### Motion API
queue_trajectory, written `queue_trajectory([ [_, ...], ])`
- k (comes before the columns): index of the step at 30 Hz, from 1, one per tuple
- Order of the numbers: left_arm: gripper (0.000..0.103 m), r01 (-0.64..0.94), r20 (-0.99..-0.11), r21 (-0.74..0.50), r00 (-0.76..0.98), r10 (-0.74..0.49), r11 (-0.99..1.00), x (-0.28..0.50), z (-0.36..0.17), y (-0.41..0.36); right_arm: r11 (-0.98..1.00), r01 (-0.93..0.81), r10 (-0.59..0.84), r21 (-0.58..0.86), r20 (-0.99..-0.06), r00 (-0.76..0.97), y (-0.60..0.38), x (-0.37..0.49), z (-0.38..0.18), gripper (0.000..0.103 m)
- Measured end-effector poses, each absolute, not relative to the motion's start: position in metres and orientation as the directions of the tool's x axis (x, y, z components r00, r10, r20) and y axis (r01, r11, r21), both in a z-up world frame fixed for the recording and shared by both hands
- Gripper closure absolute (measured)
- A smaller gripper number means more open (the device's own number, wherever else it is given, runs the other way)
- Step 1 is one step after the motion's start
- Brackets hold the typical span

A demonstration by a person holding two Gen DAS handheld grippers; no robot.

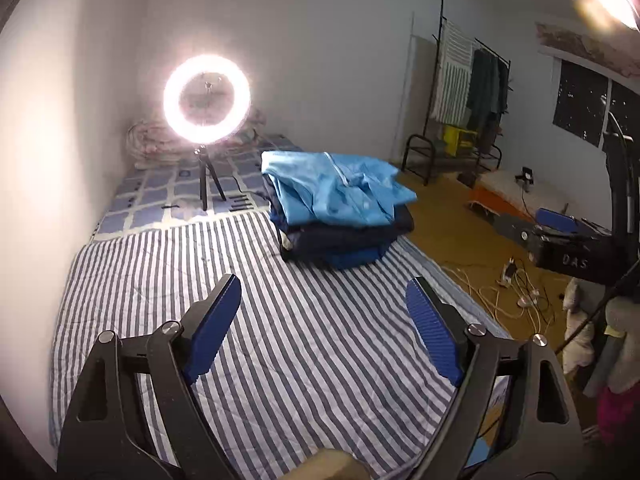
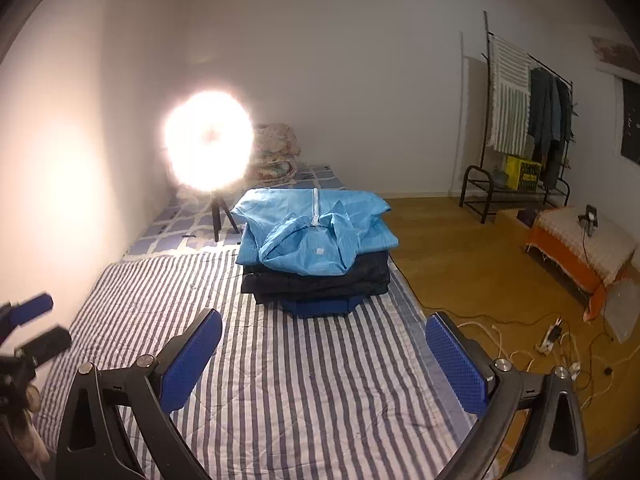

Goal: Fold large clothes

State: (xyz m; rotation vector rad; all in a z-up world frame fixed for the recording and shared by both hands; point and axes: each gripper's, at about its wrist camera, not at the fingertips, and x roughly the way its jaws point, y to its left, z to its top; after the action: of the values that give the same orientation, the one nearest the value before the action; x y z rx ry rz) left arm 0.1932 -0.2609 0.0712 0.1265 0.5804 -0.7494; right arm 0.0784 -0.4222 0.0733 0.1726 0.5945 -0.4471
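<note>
Both tongs, left (image 1: pixel 324 312) & right (image 2: pixel 324 354), gape wide w/ nothing held; light-blue zip-front fabric garment (image 2: pixel 316 232) tops the folded stack on the striped bed (image 2: pixel 280 380), so folding looks done.

Light-blue garment (image 2: pixel 316 236), blue-and-white striped sheet (image 2: pixel 280 380)

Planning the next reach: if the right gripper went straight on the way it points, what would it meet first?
Probably the striped sheet, short of the clothes pile. The right gripper is open, tilted down, nothing between its fingers; depth is unclear.
</note>
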Motion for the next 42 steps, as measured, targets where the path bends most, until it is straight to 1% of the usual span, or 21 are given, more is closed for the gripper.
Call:
queue_trajectory([
  [3, 0.007, 0.67, -0.54, -0.092, 0.587, -0.602, 0.736, 0.187, 0.061, -0.261, 0.879, 0.477, -0.375, 0.019, -0.591, 0.714, -0.425, 0.078, 0.061, 0.0],
  [8, 0.007, 0.654, -0.542, -0.062, 0.612, -0.576, 0.754, 0.186, 0.054, -0.263, 0.867, 0.498, -0.376, 0.039, -0.604, 0.703, -0.427, 0.071, 0.046, 0.0],
  [9, 0.005, 0.651, -0.539, -0.059, 0.617, -0.573, 0.756, 0.186, 0.054, -0.262, 0.864, 0.502, -0.383, 0.035, -0.599, 0.703, -0.426, 0.07, 0.045, 0.0],
  [11, 0.0, 0.641, -0.534, -0.07, 0.623, -0.572, 0.764, 0.188, 0.054, -0.259, 0.86, 0.51, -0.4, 0.023, -0.589, 0.702, -0.424, 0.068, 0.043, 0.0],
  [14, 0.0, 0.629, -0.521, -0.08, 0.635, -0.57, 0.773, 0.187, 0.055, -0.255, 0.861, 0.509, -0.414, 0.006, -0.574, 0.707, -0.42, 0.068, 0.043, 0.0],
  [19, 0.0, 0.616, -0.497, -0.024, 0.676, -0.544, 0.787, 0.183, 0.058, -0.254, 0.867, 0.498, -0.417, -0.005, -0.554, 0.721, -0.415, 0.068, 0.046, 0.0],
  [22, 0.0, 0.618, -0.495, -0.021, 0.677, -0.545, 0.786, 0.181, 0.058, -0.252, 0.869, 0.496, -0.421, -0.012, -0.546, 0.725, -0.412, 0.069, 0.046, 0.0],
  [42, 0.0, 0.63, -0.493, -0.012, 0.672, -0.552, 0.777, 0.175, 0.062, -0.251, 0.867, 0.497, -0.423, -0.017, -0.551, 0.72, -0.405, 0.073, 0.04, 0.0],
])
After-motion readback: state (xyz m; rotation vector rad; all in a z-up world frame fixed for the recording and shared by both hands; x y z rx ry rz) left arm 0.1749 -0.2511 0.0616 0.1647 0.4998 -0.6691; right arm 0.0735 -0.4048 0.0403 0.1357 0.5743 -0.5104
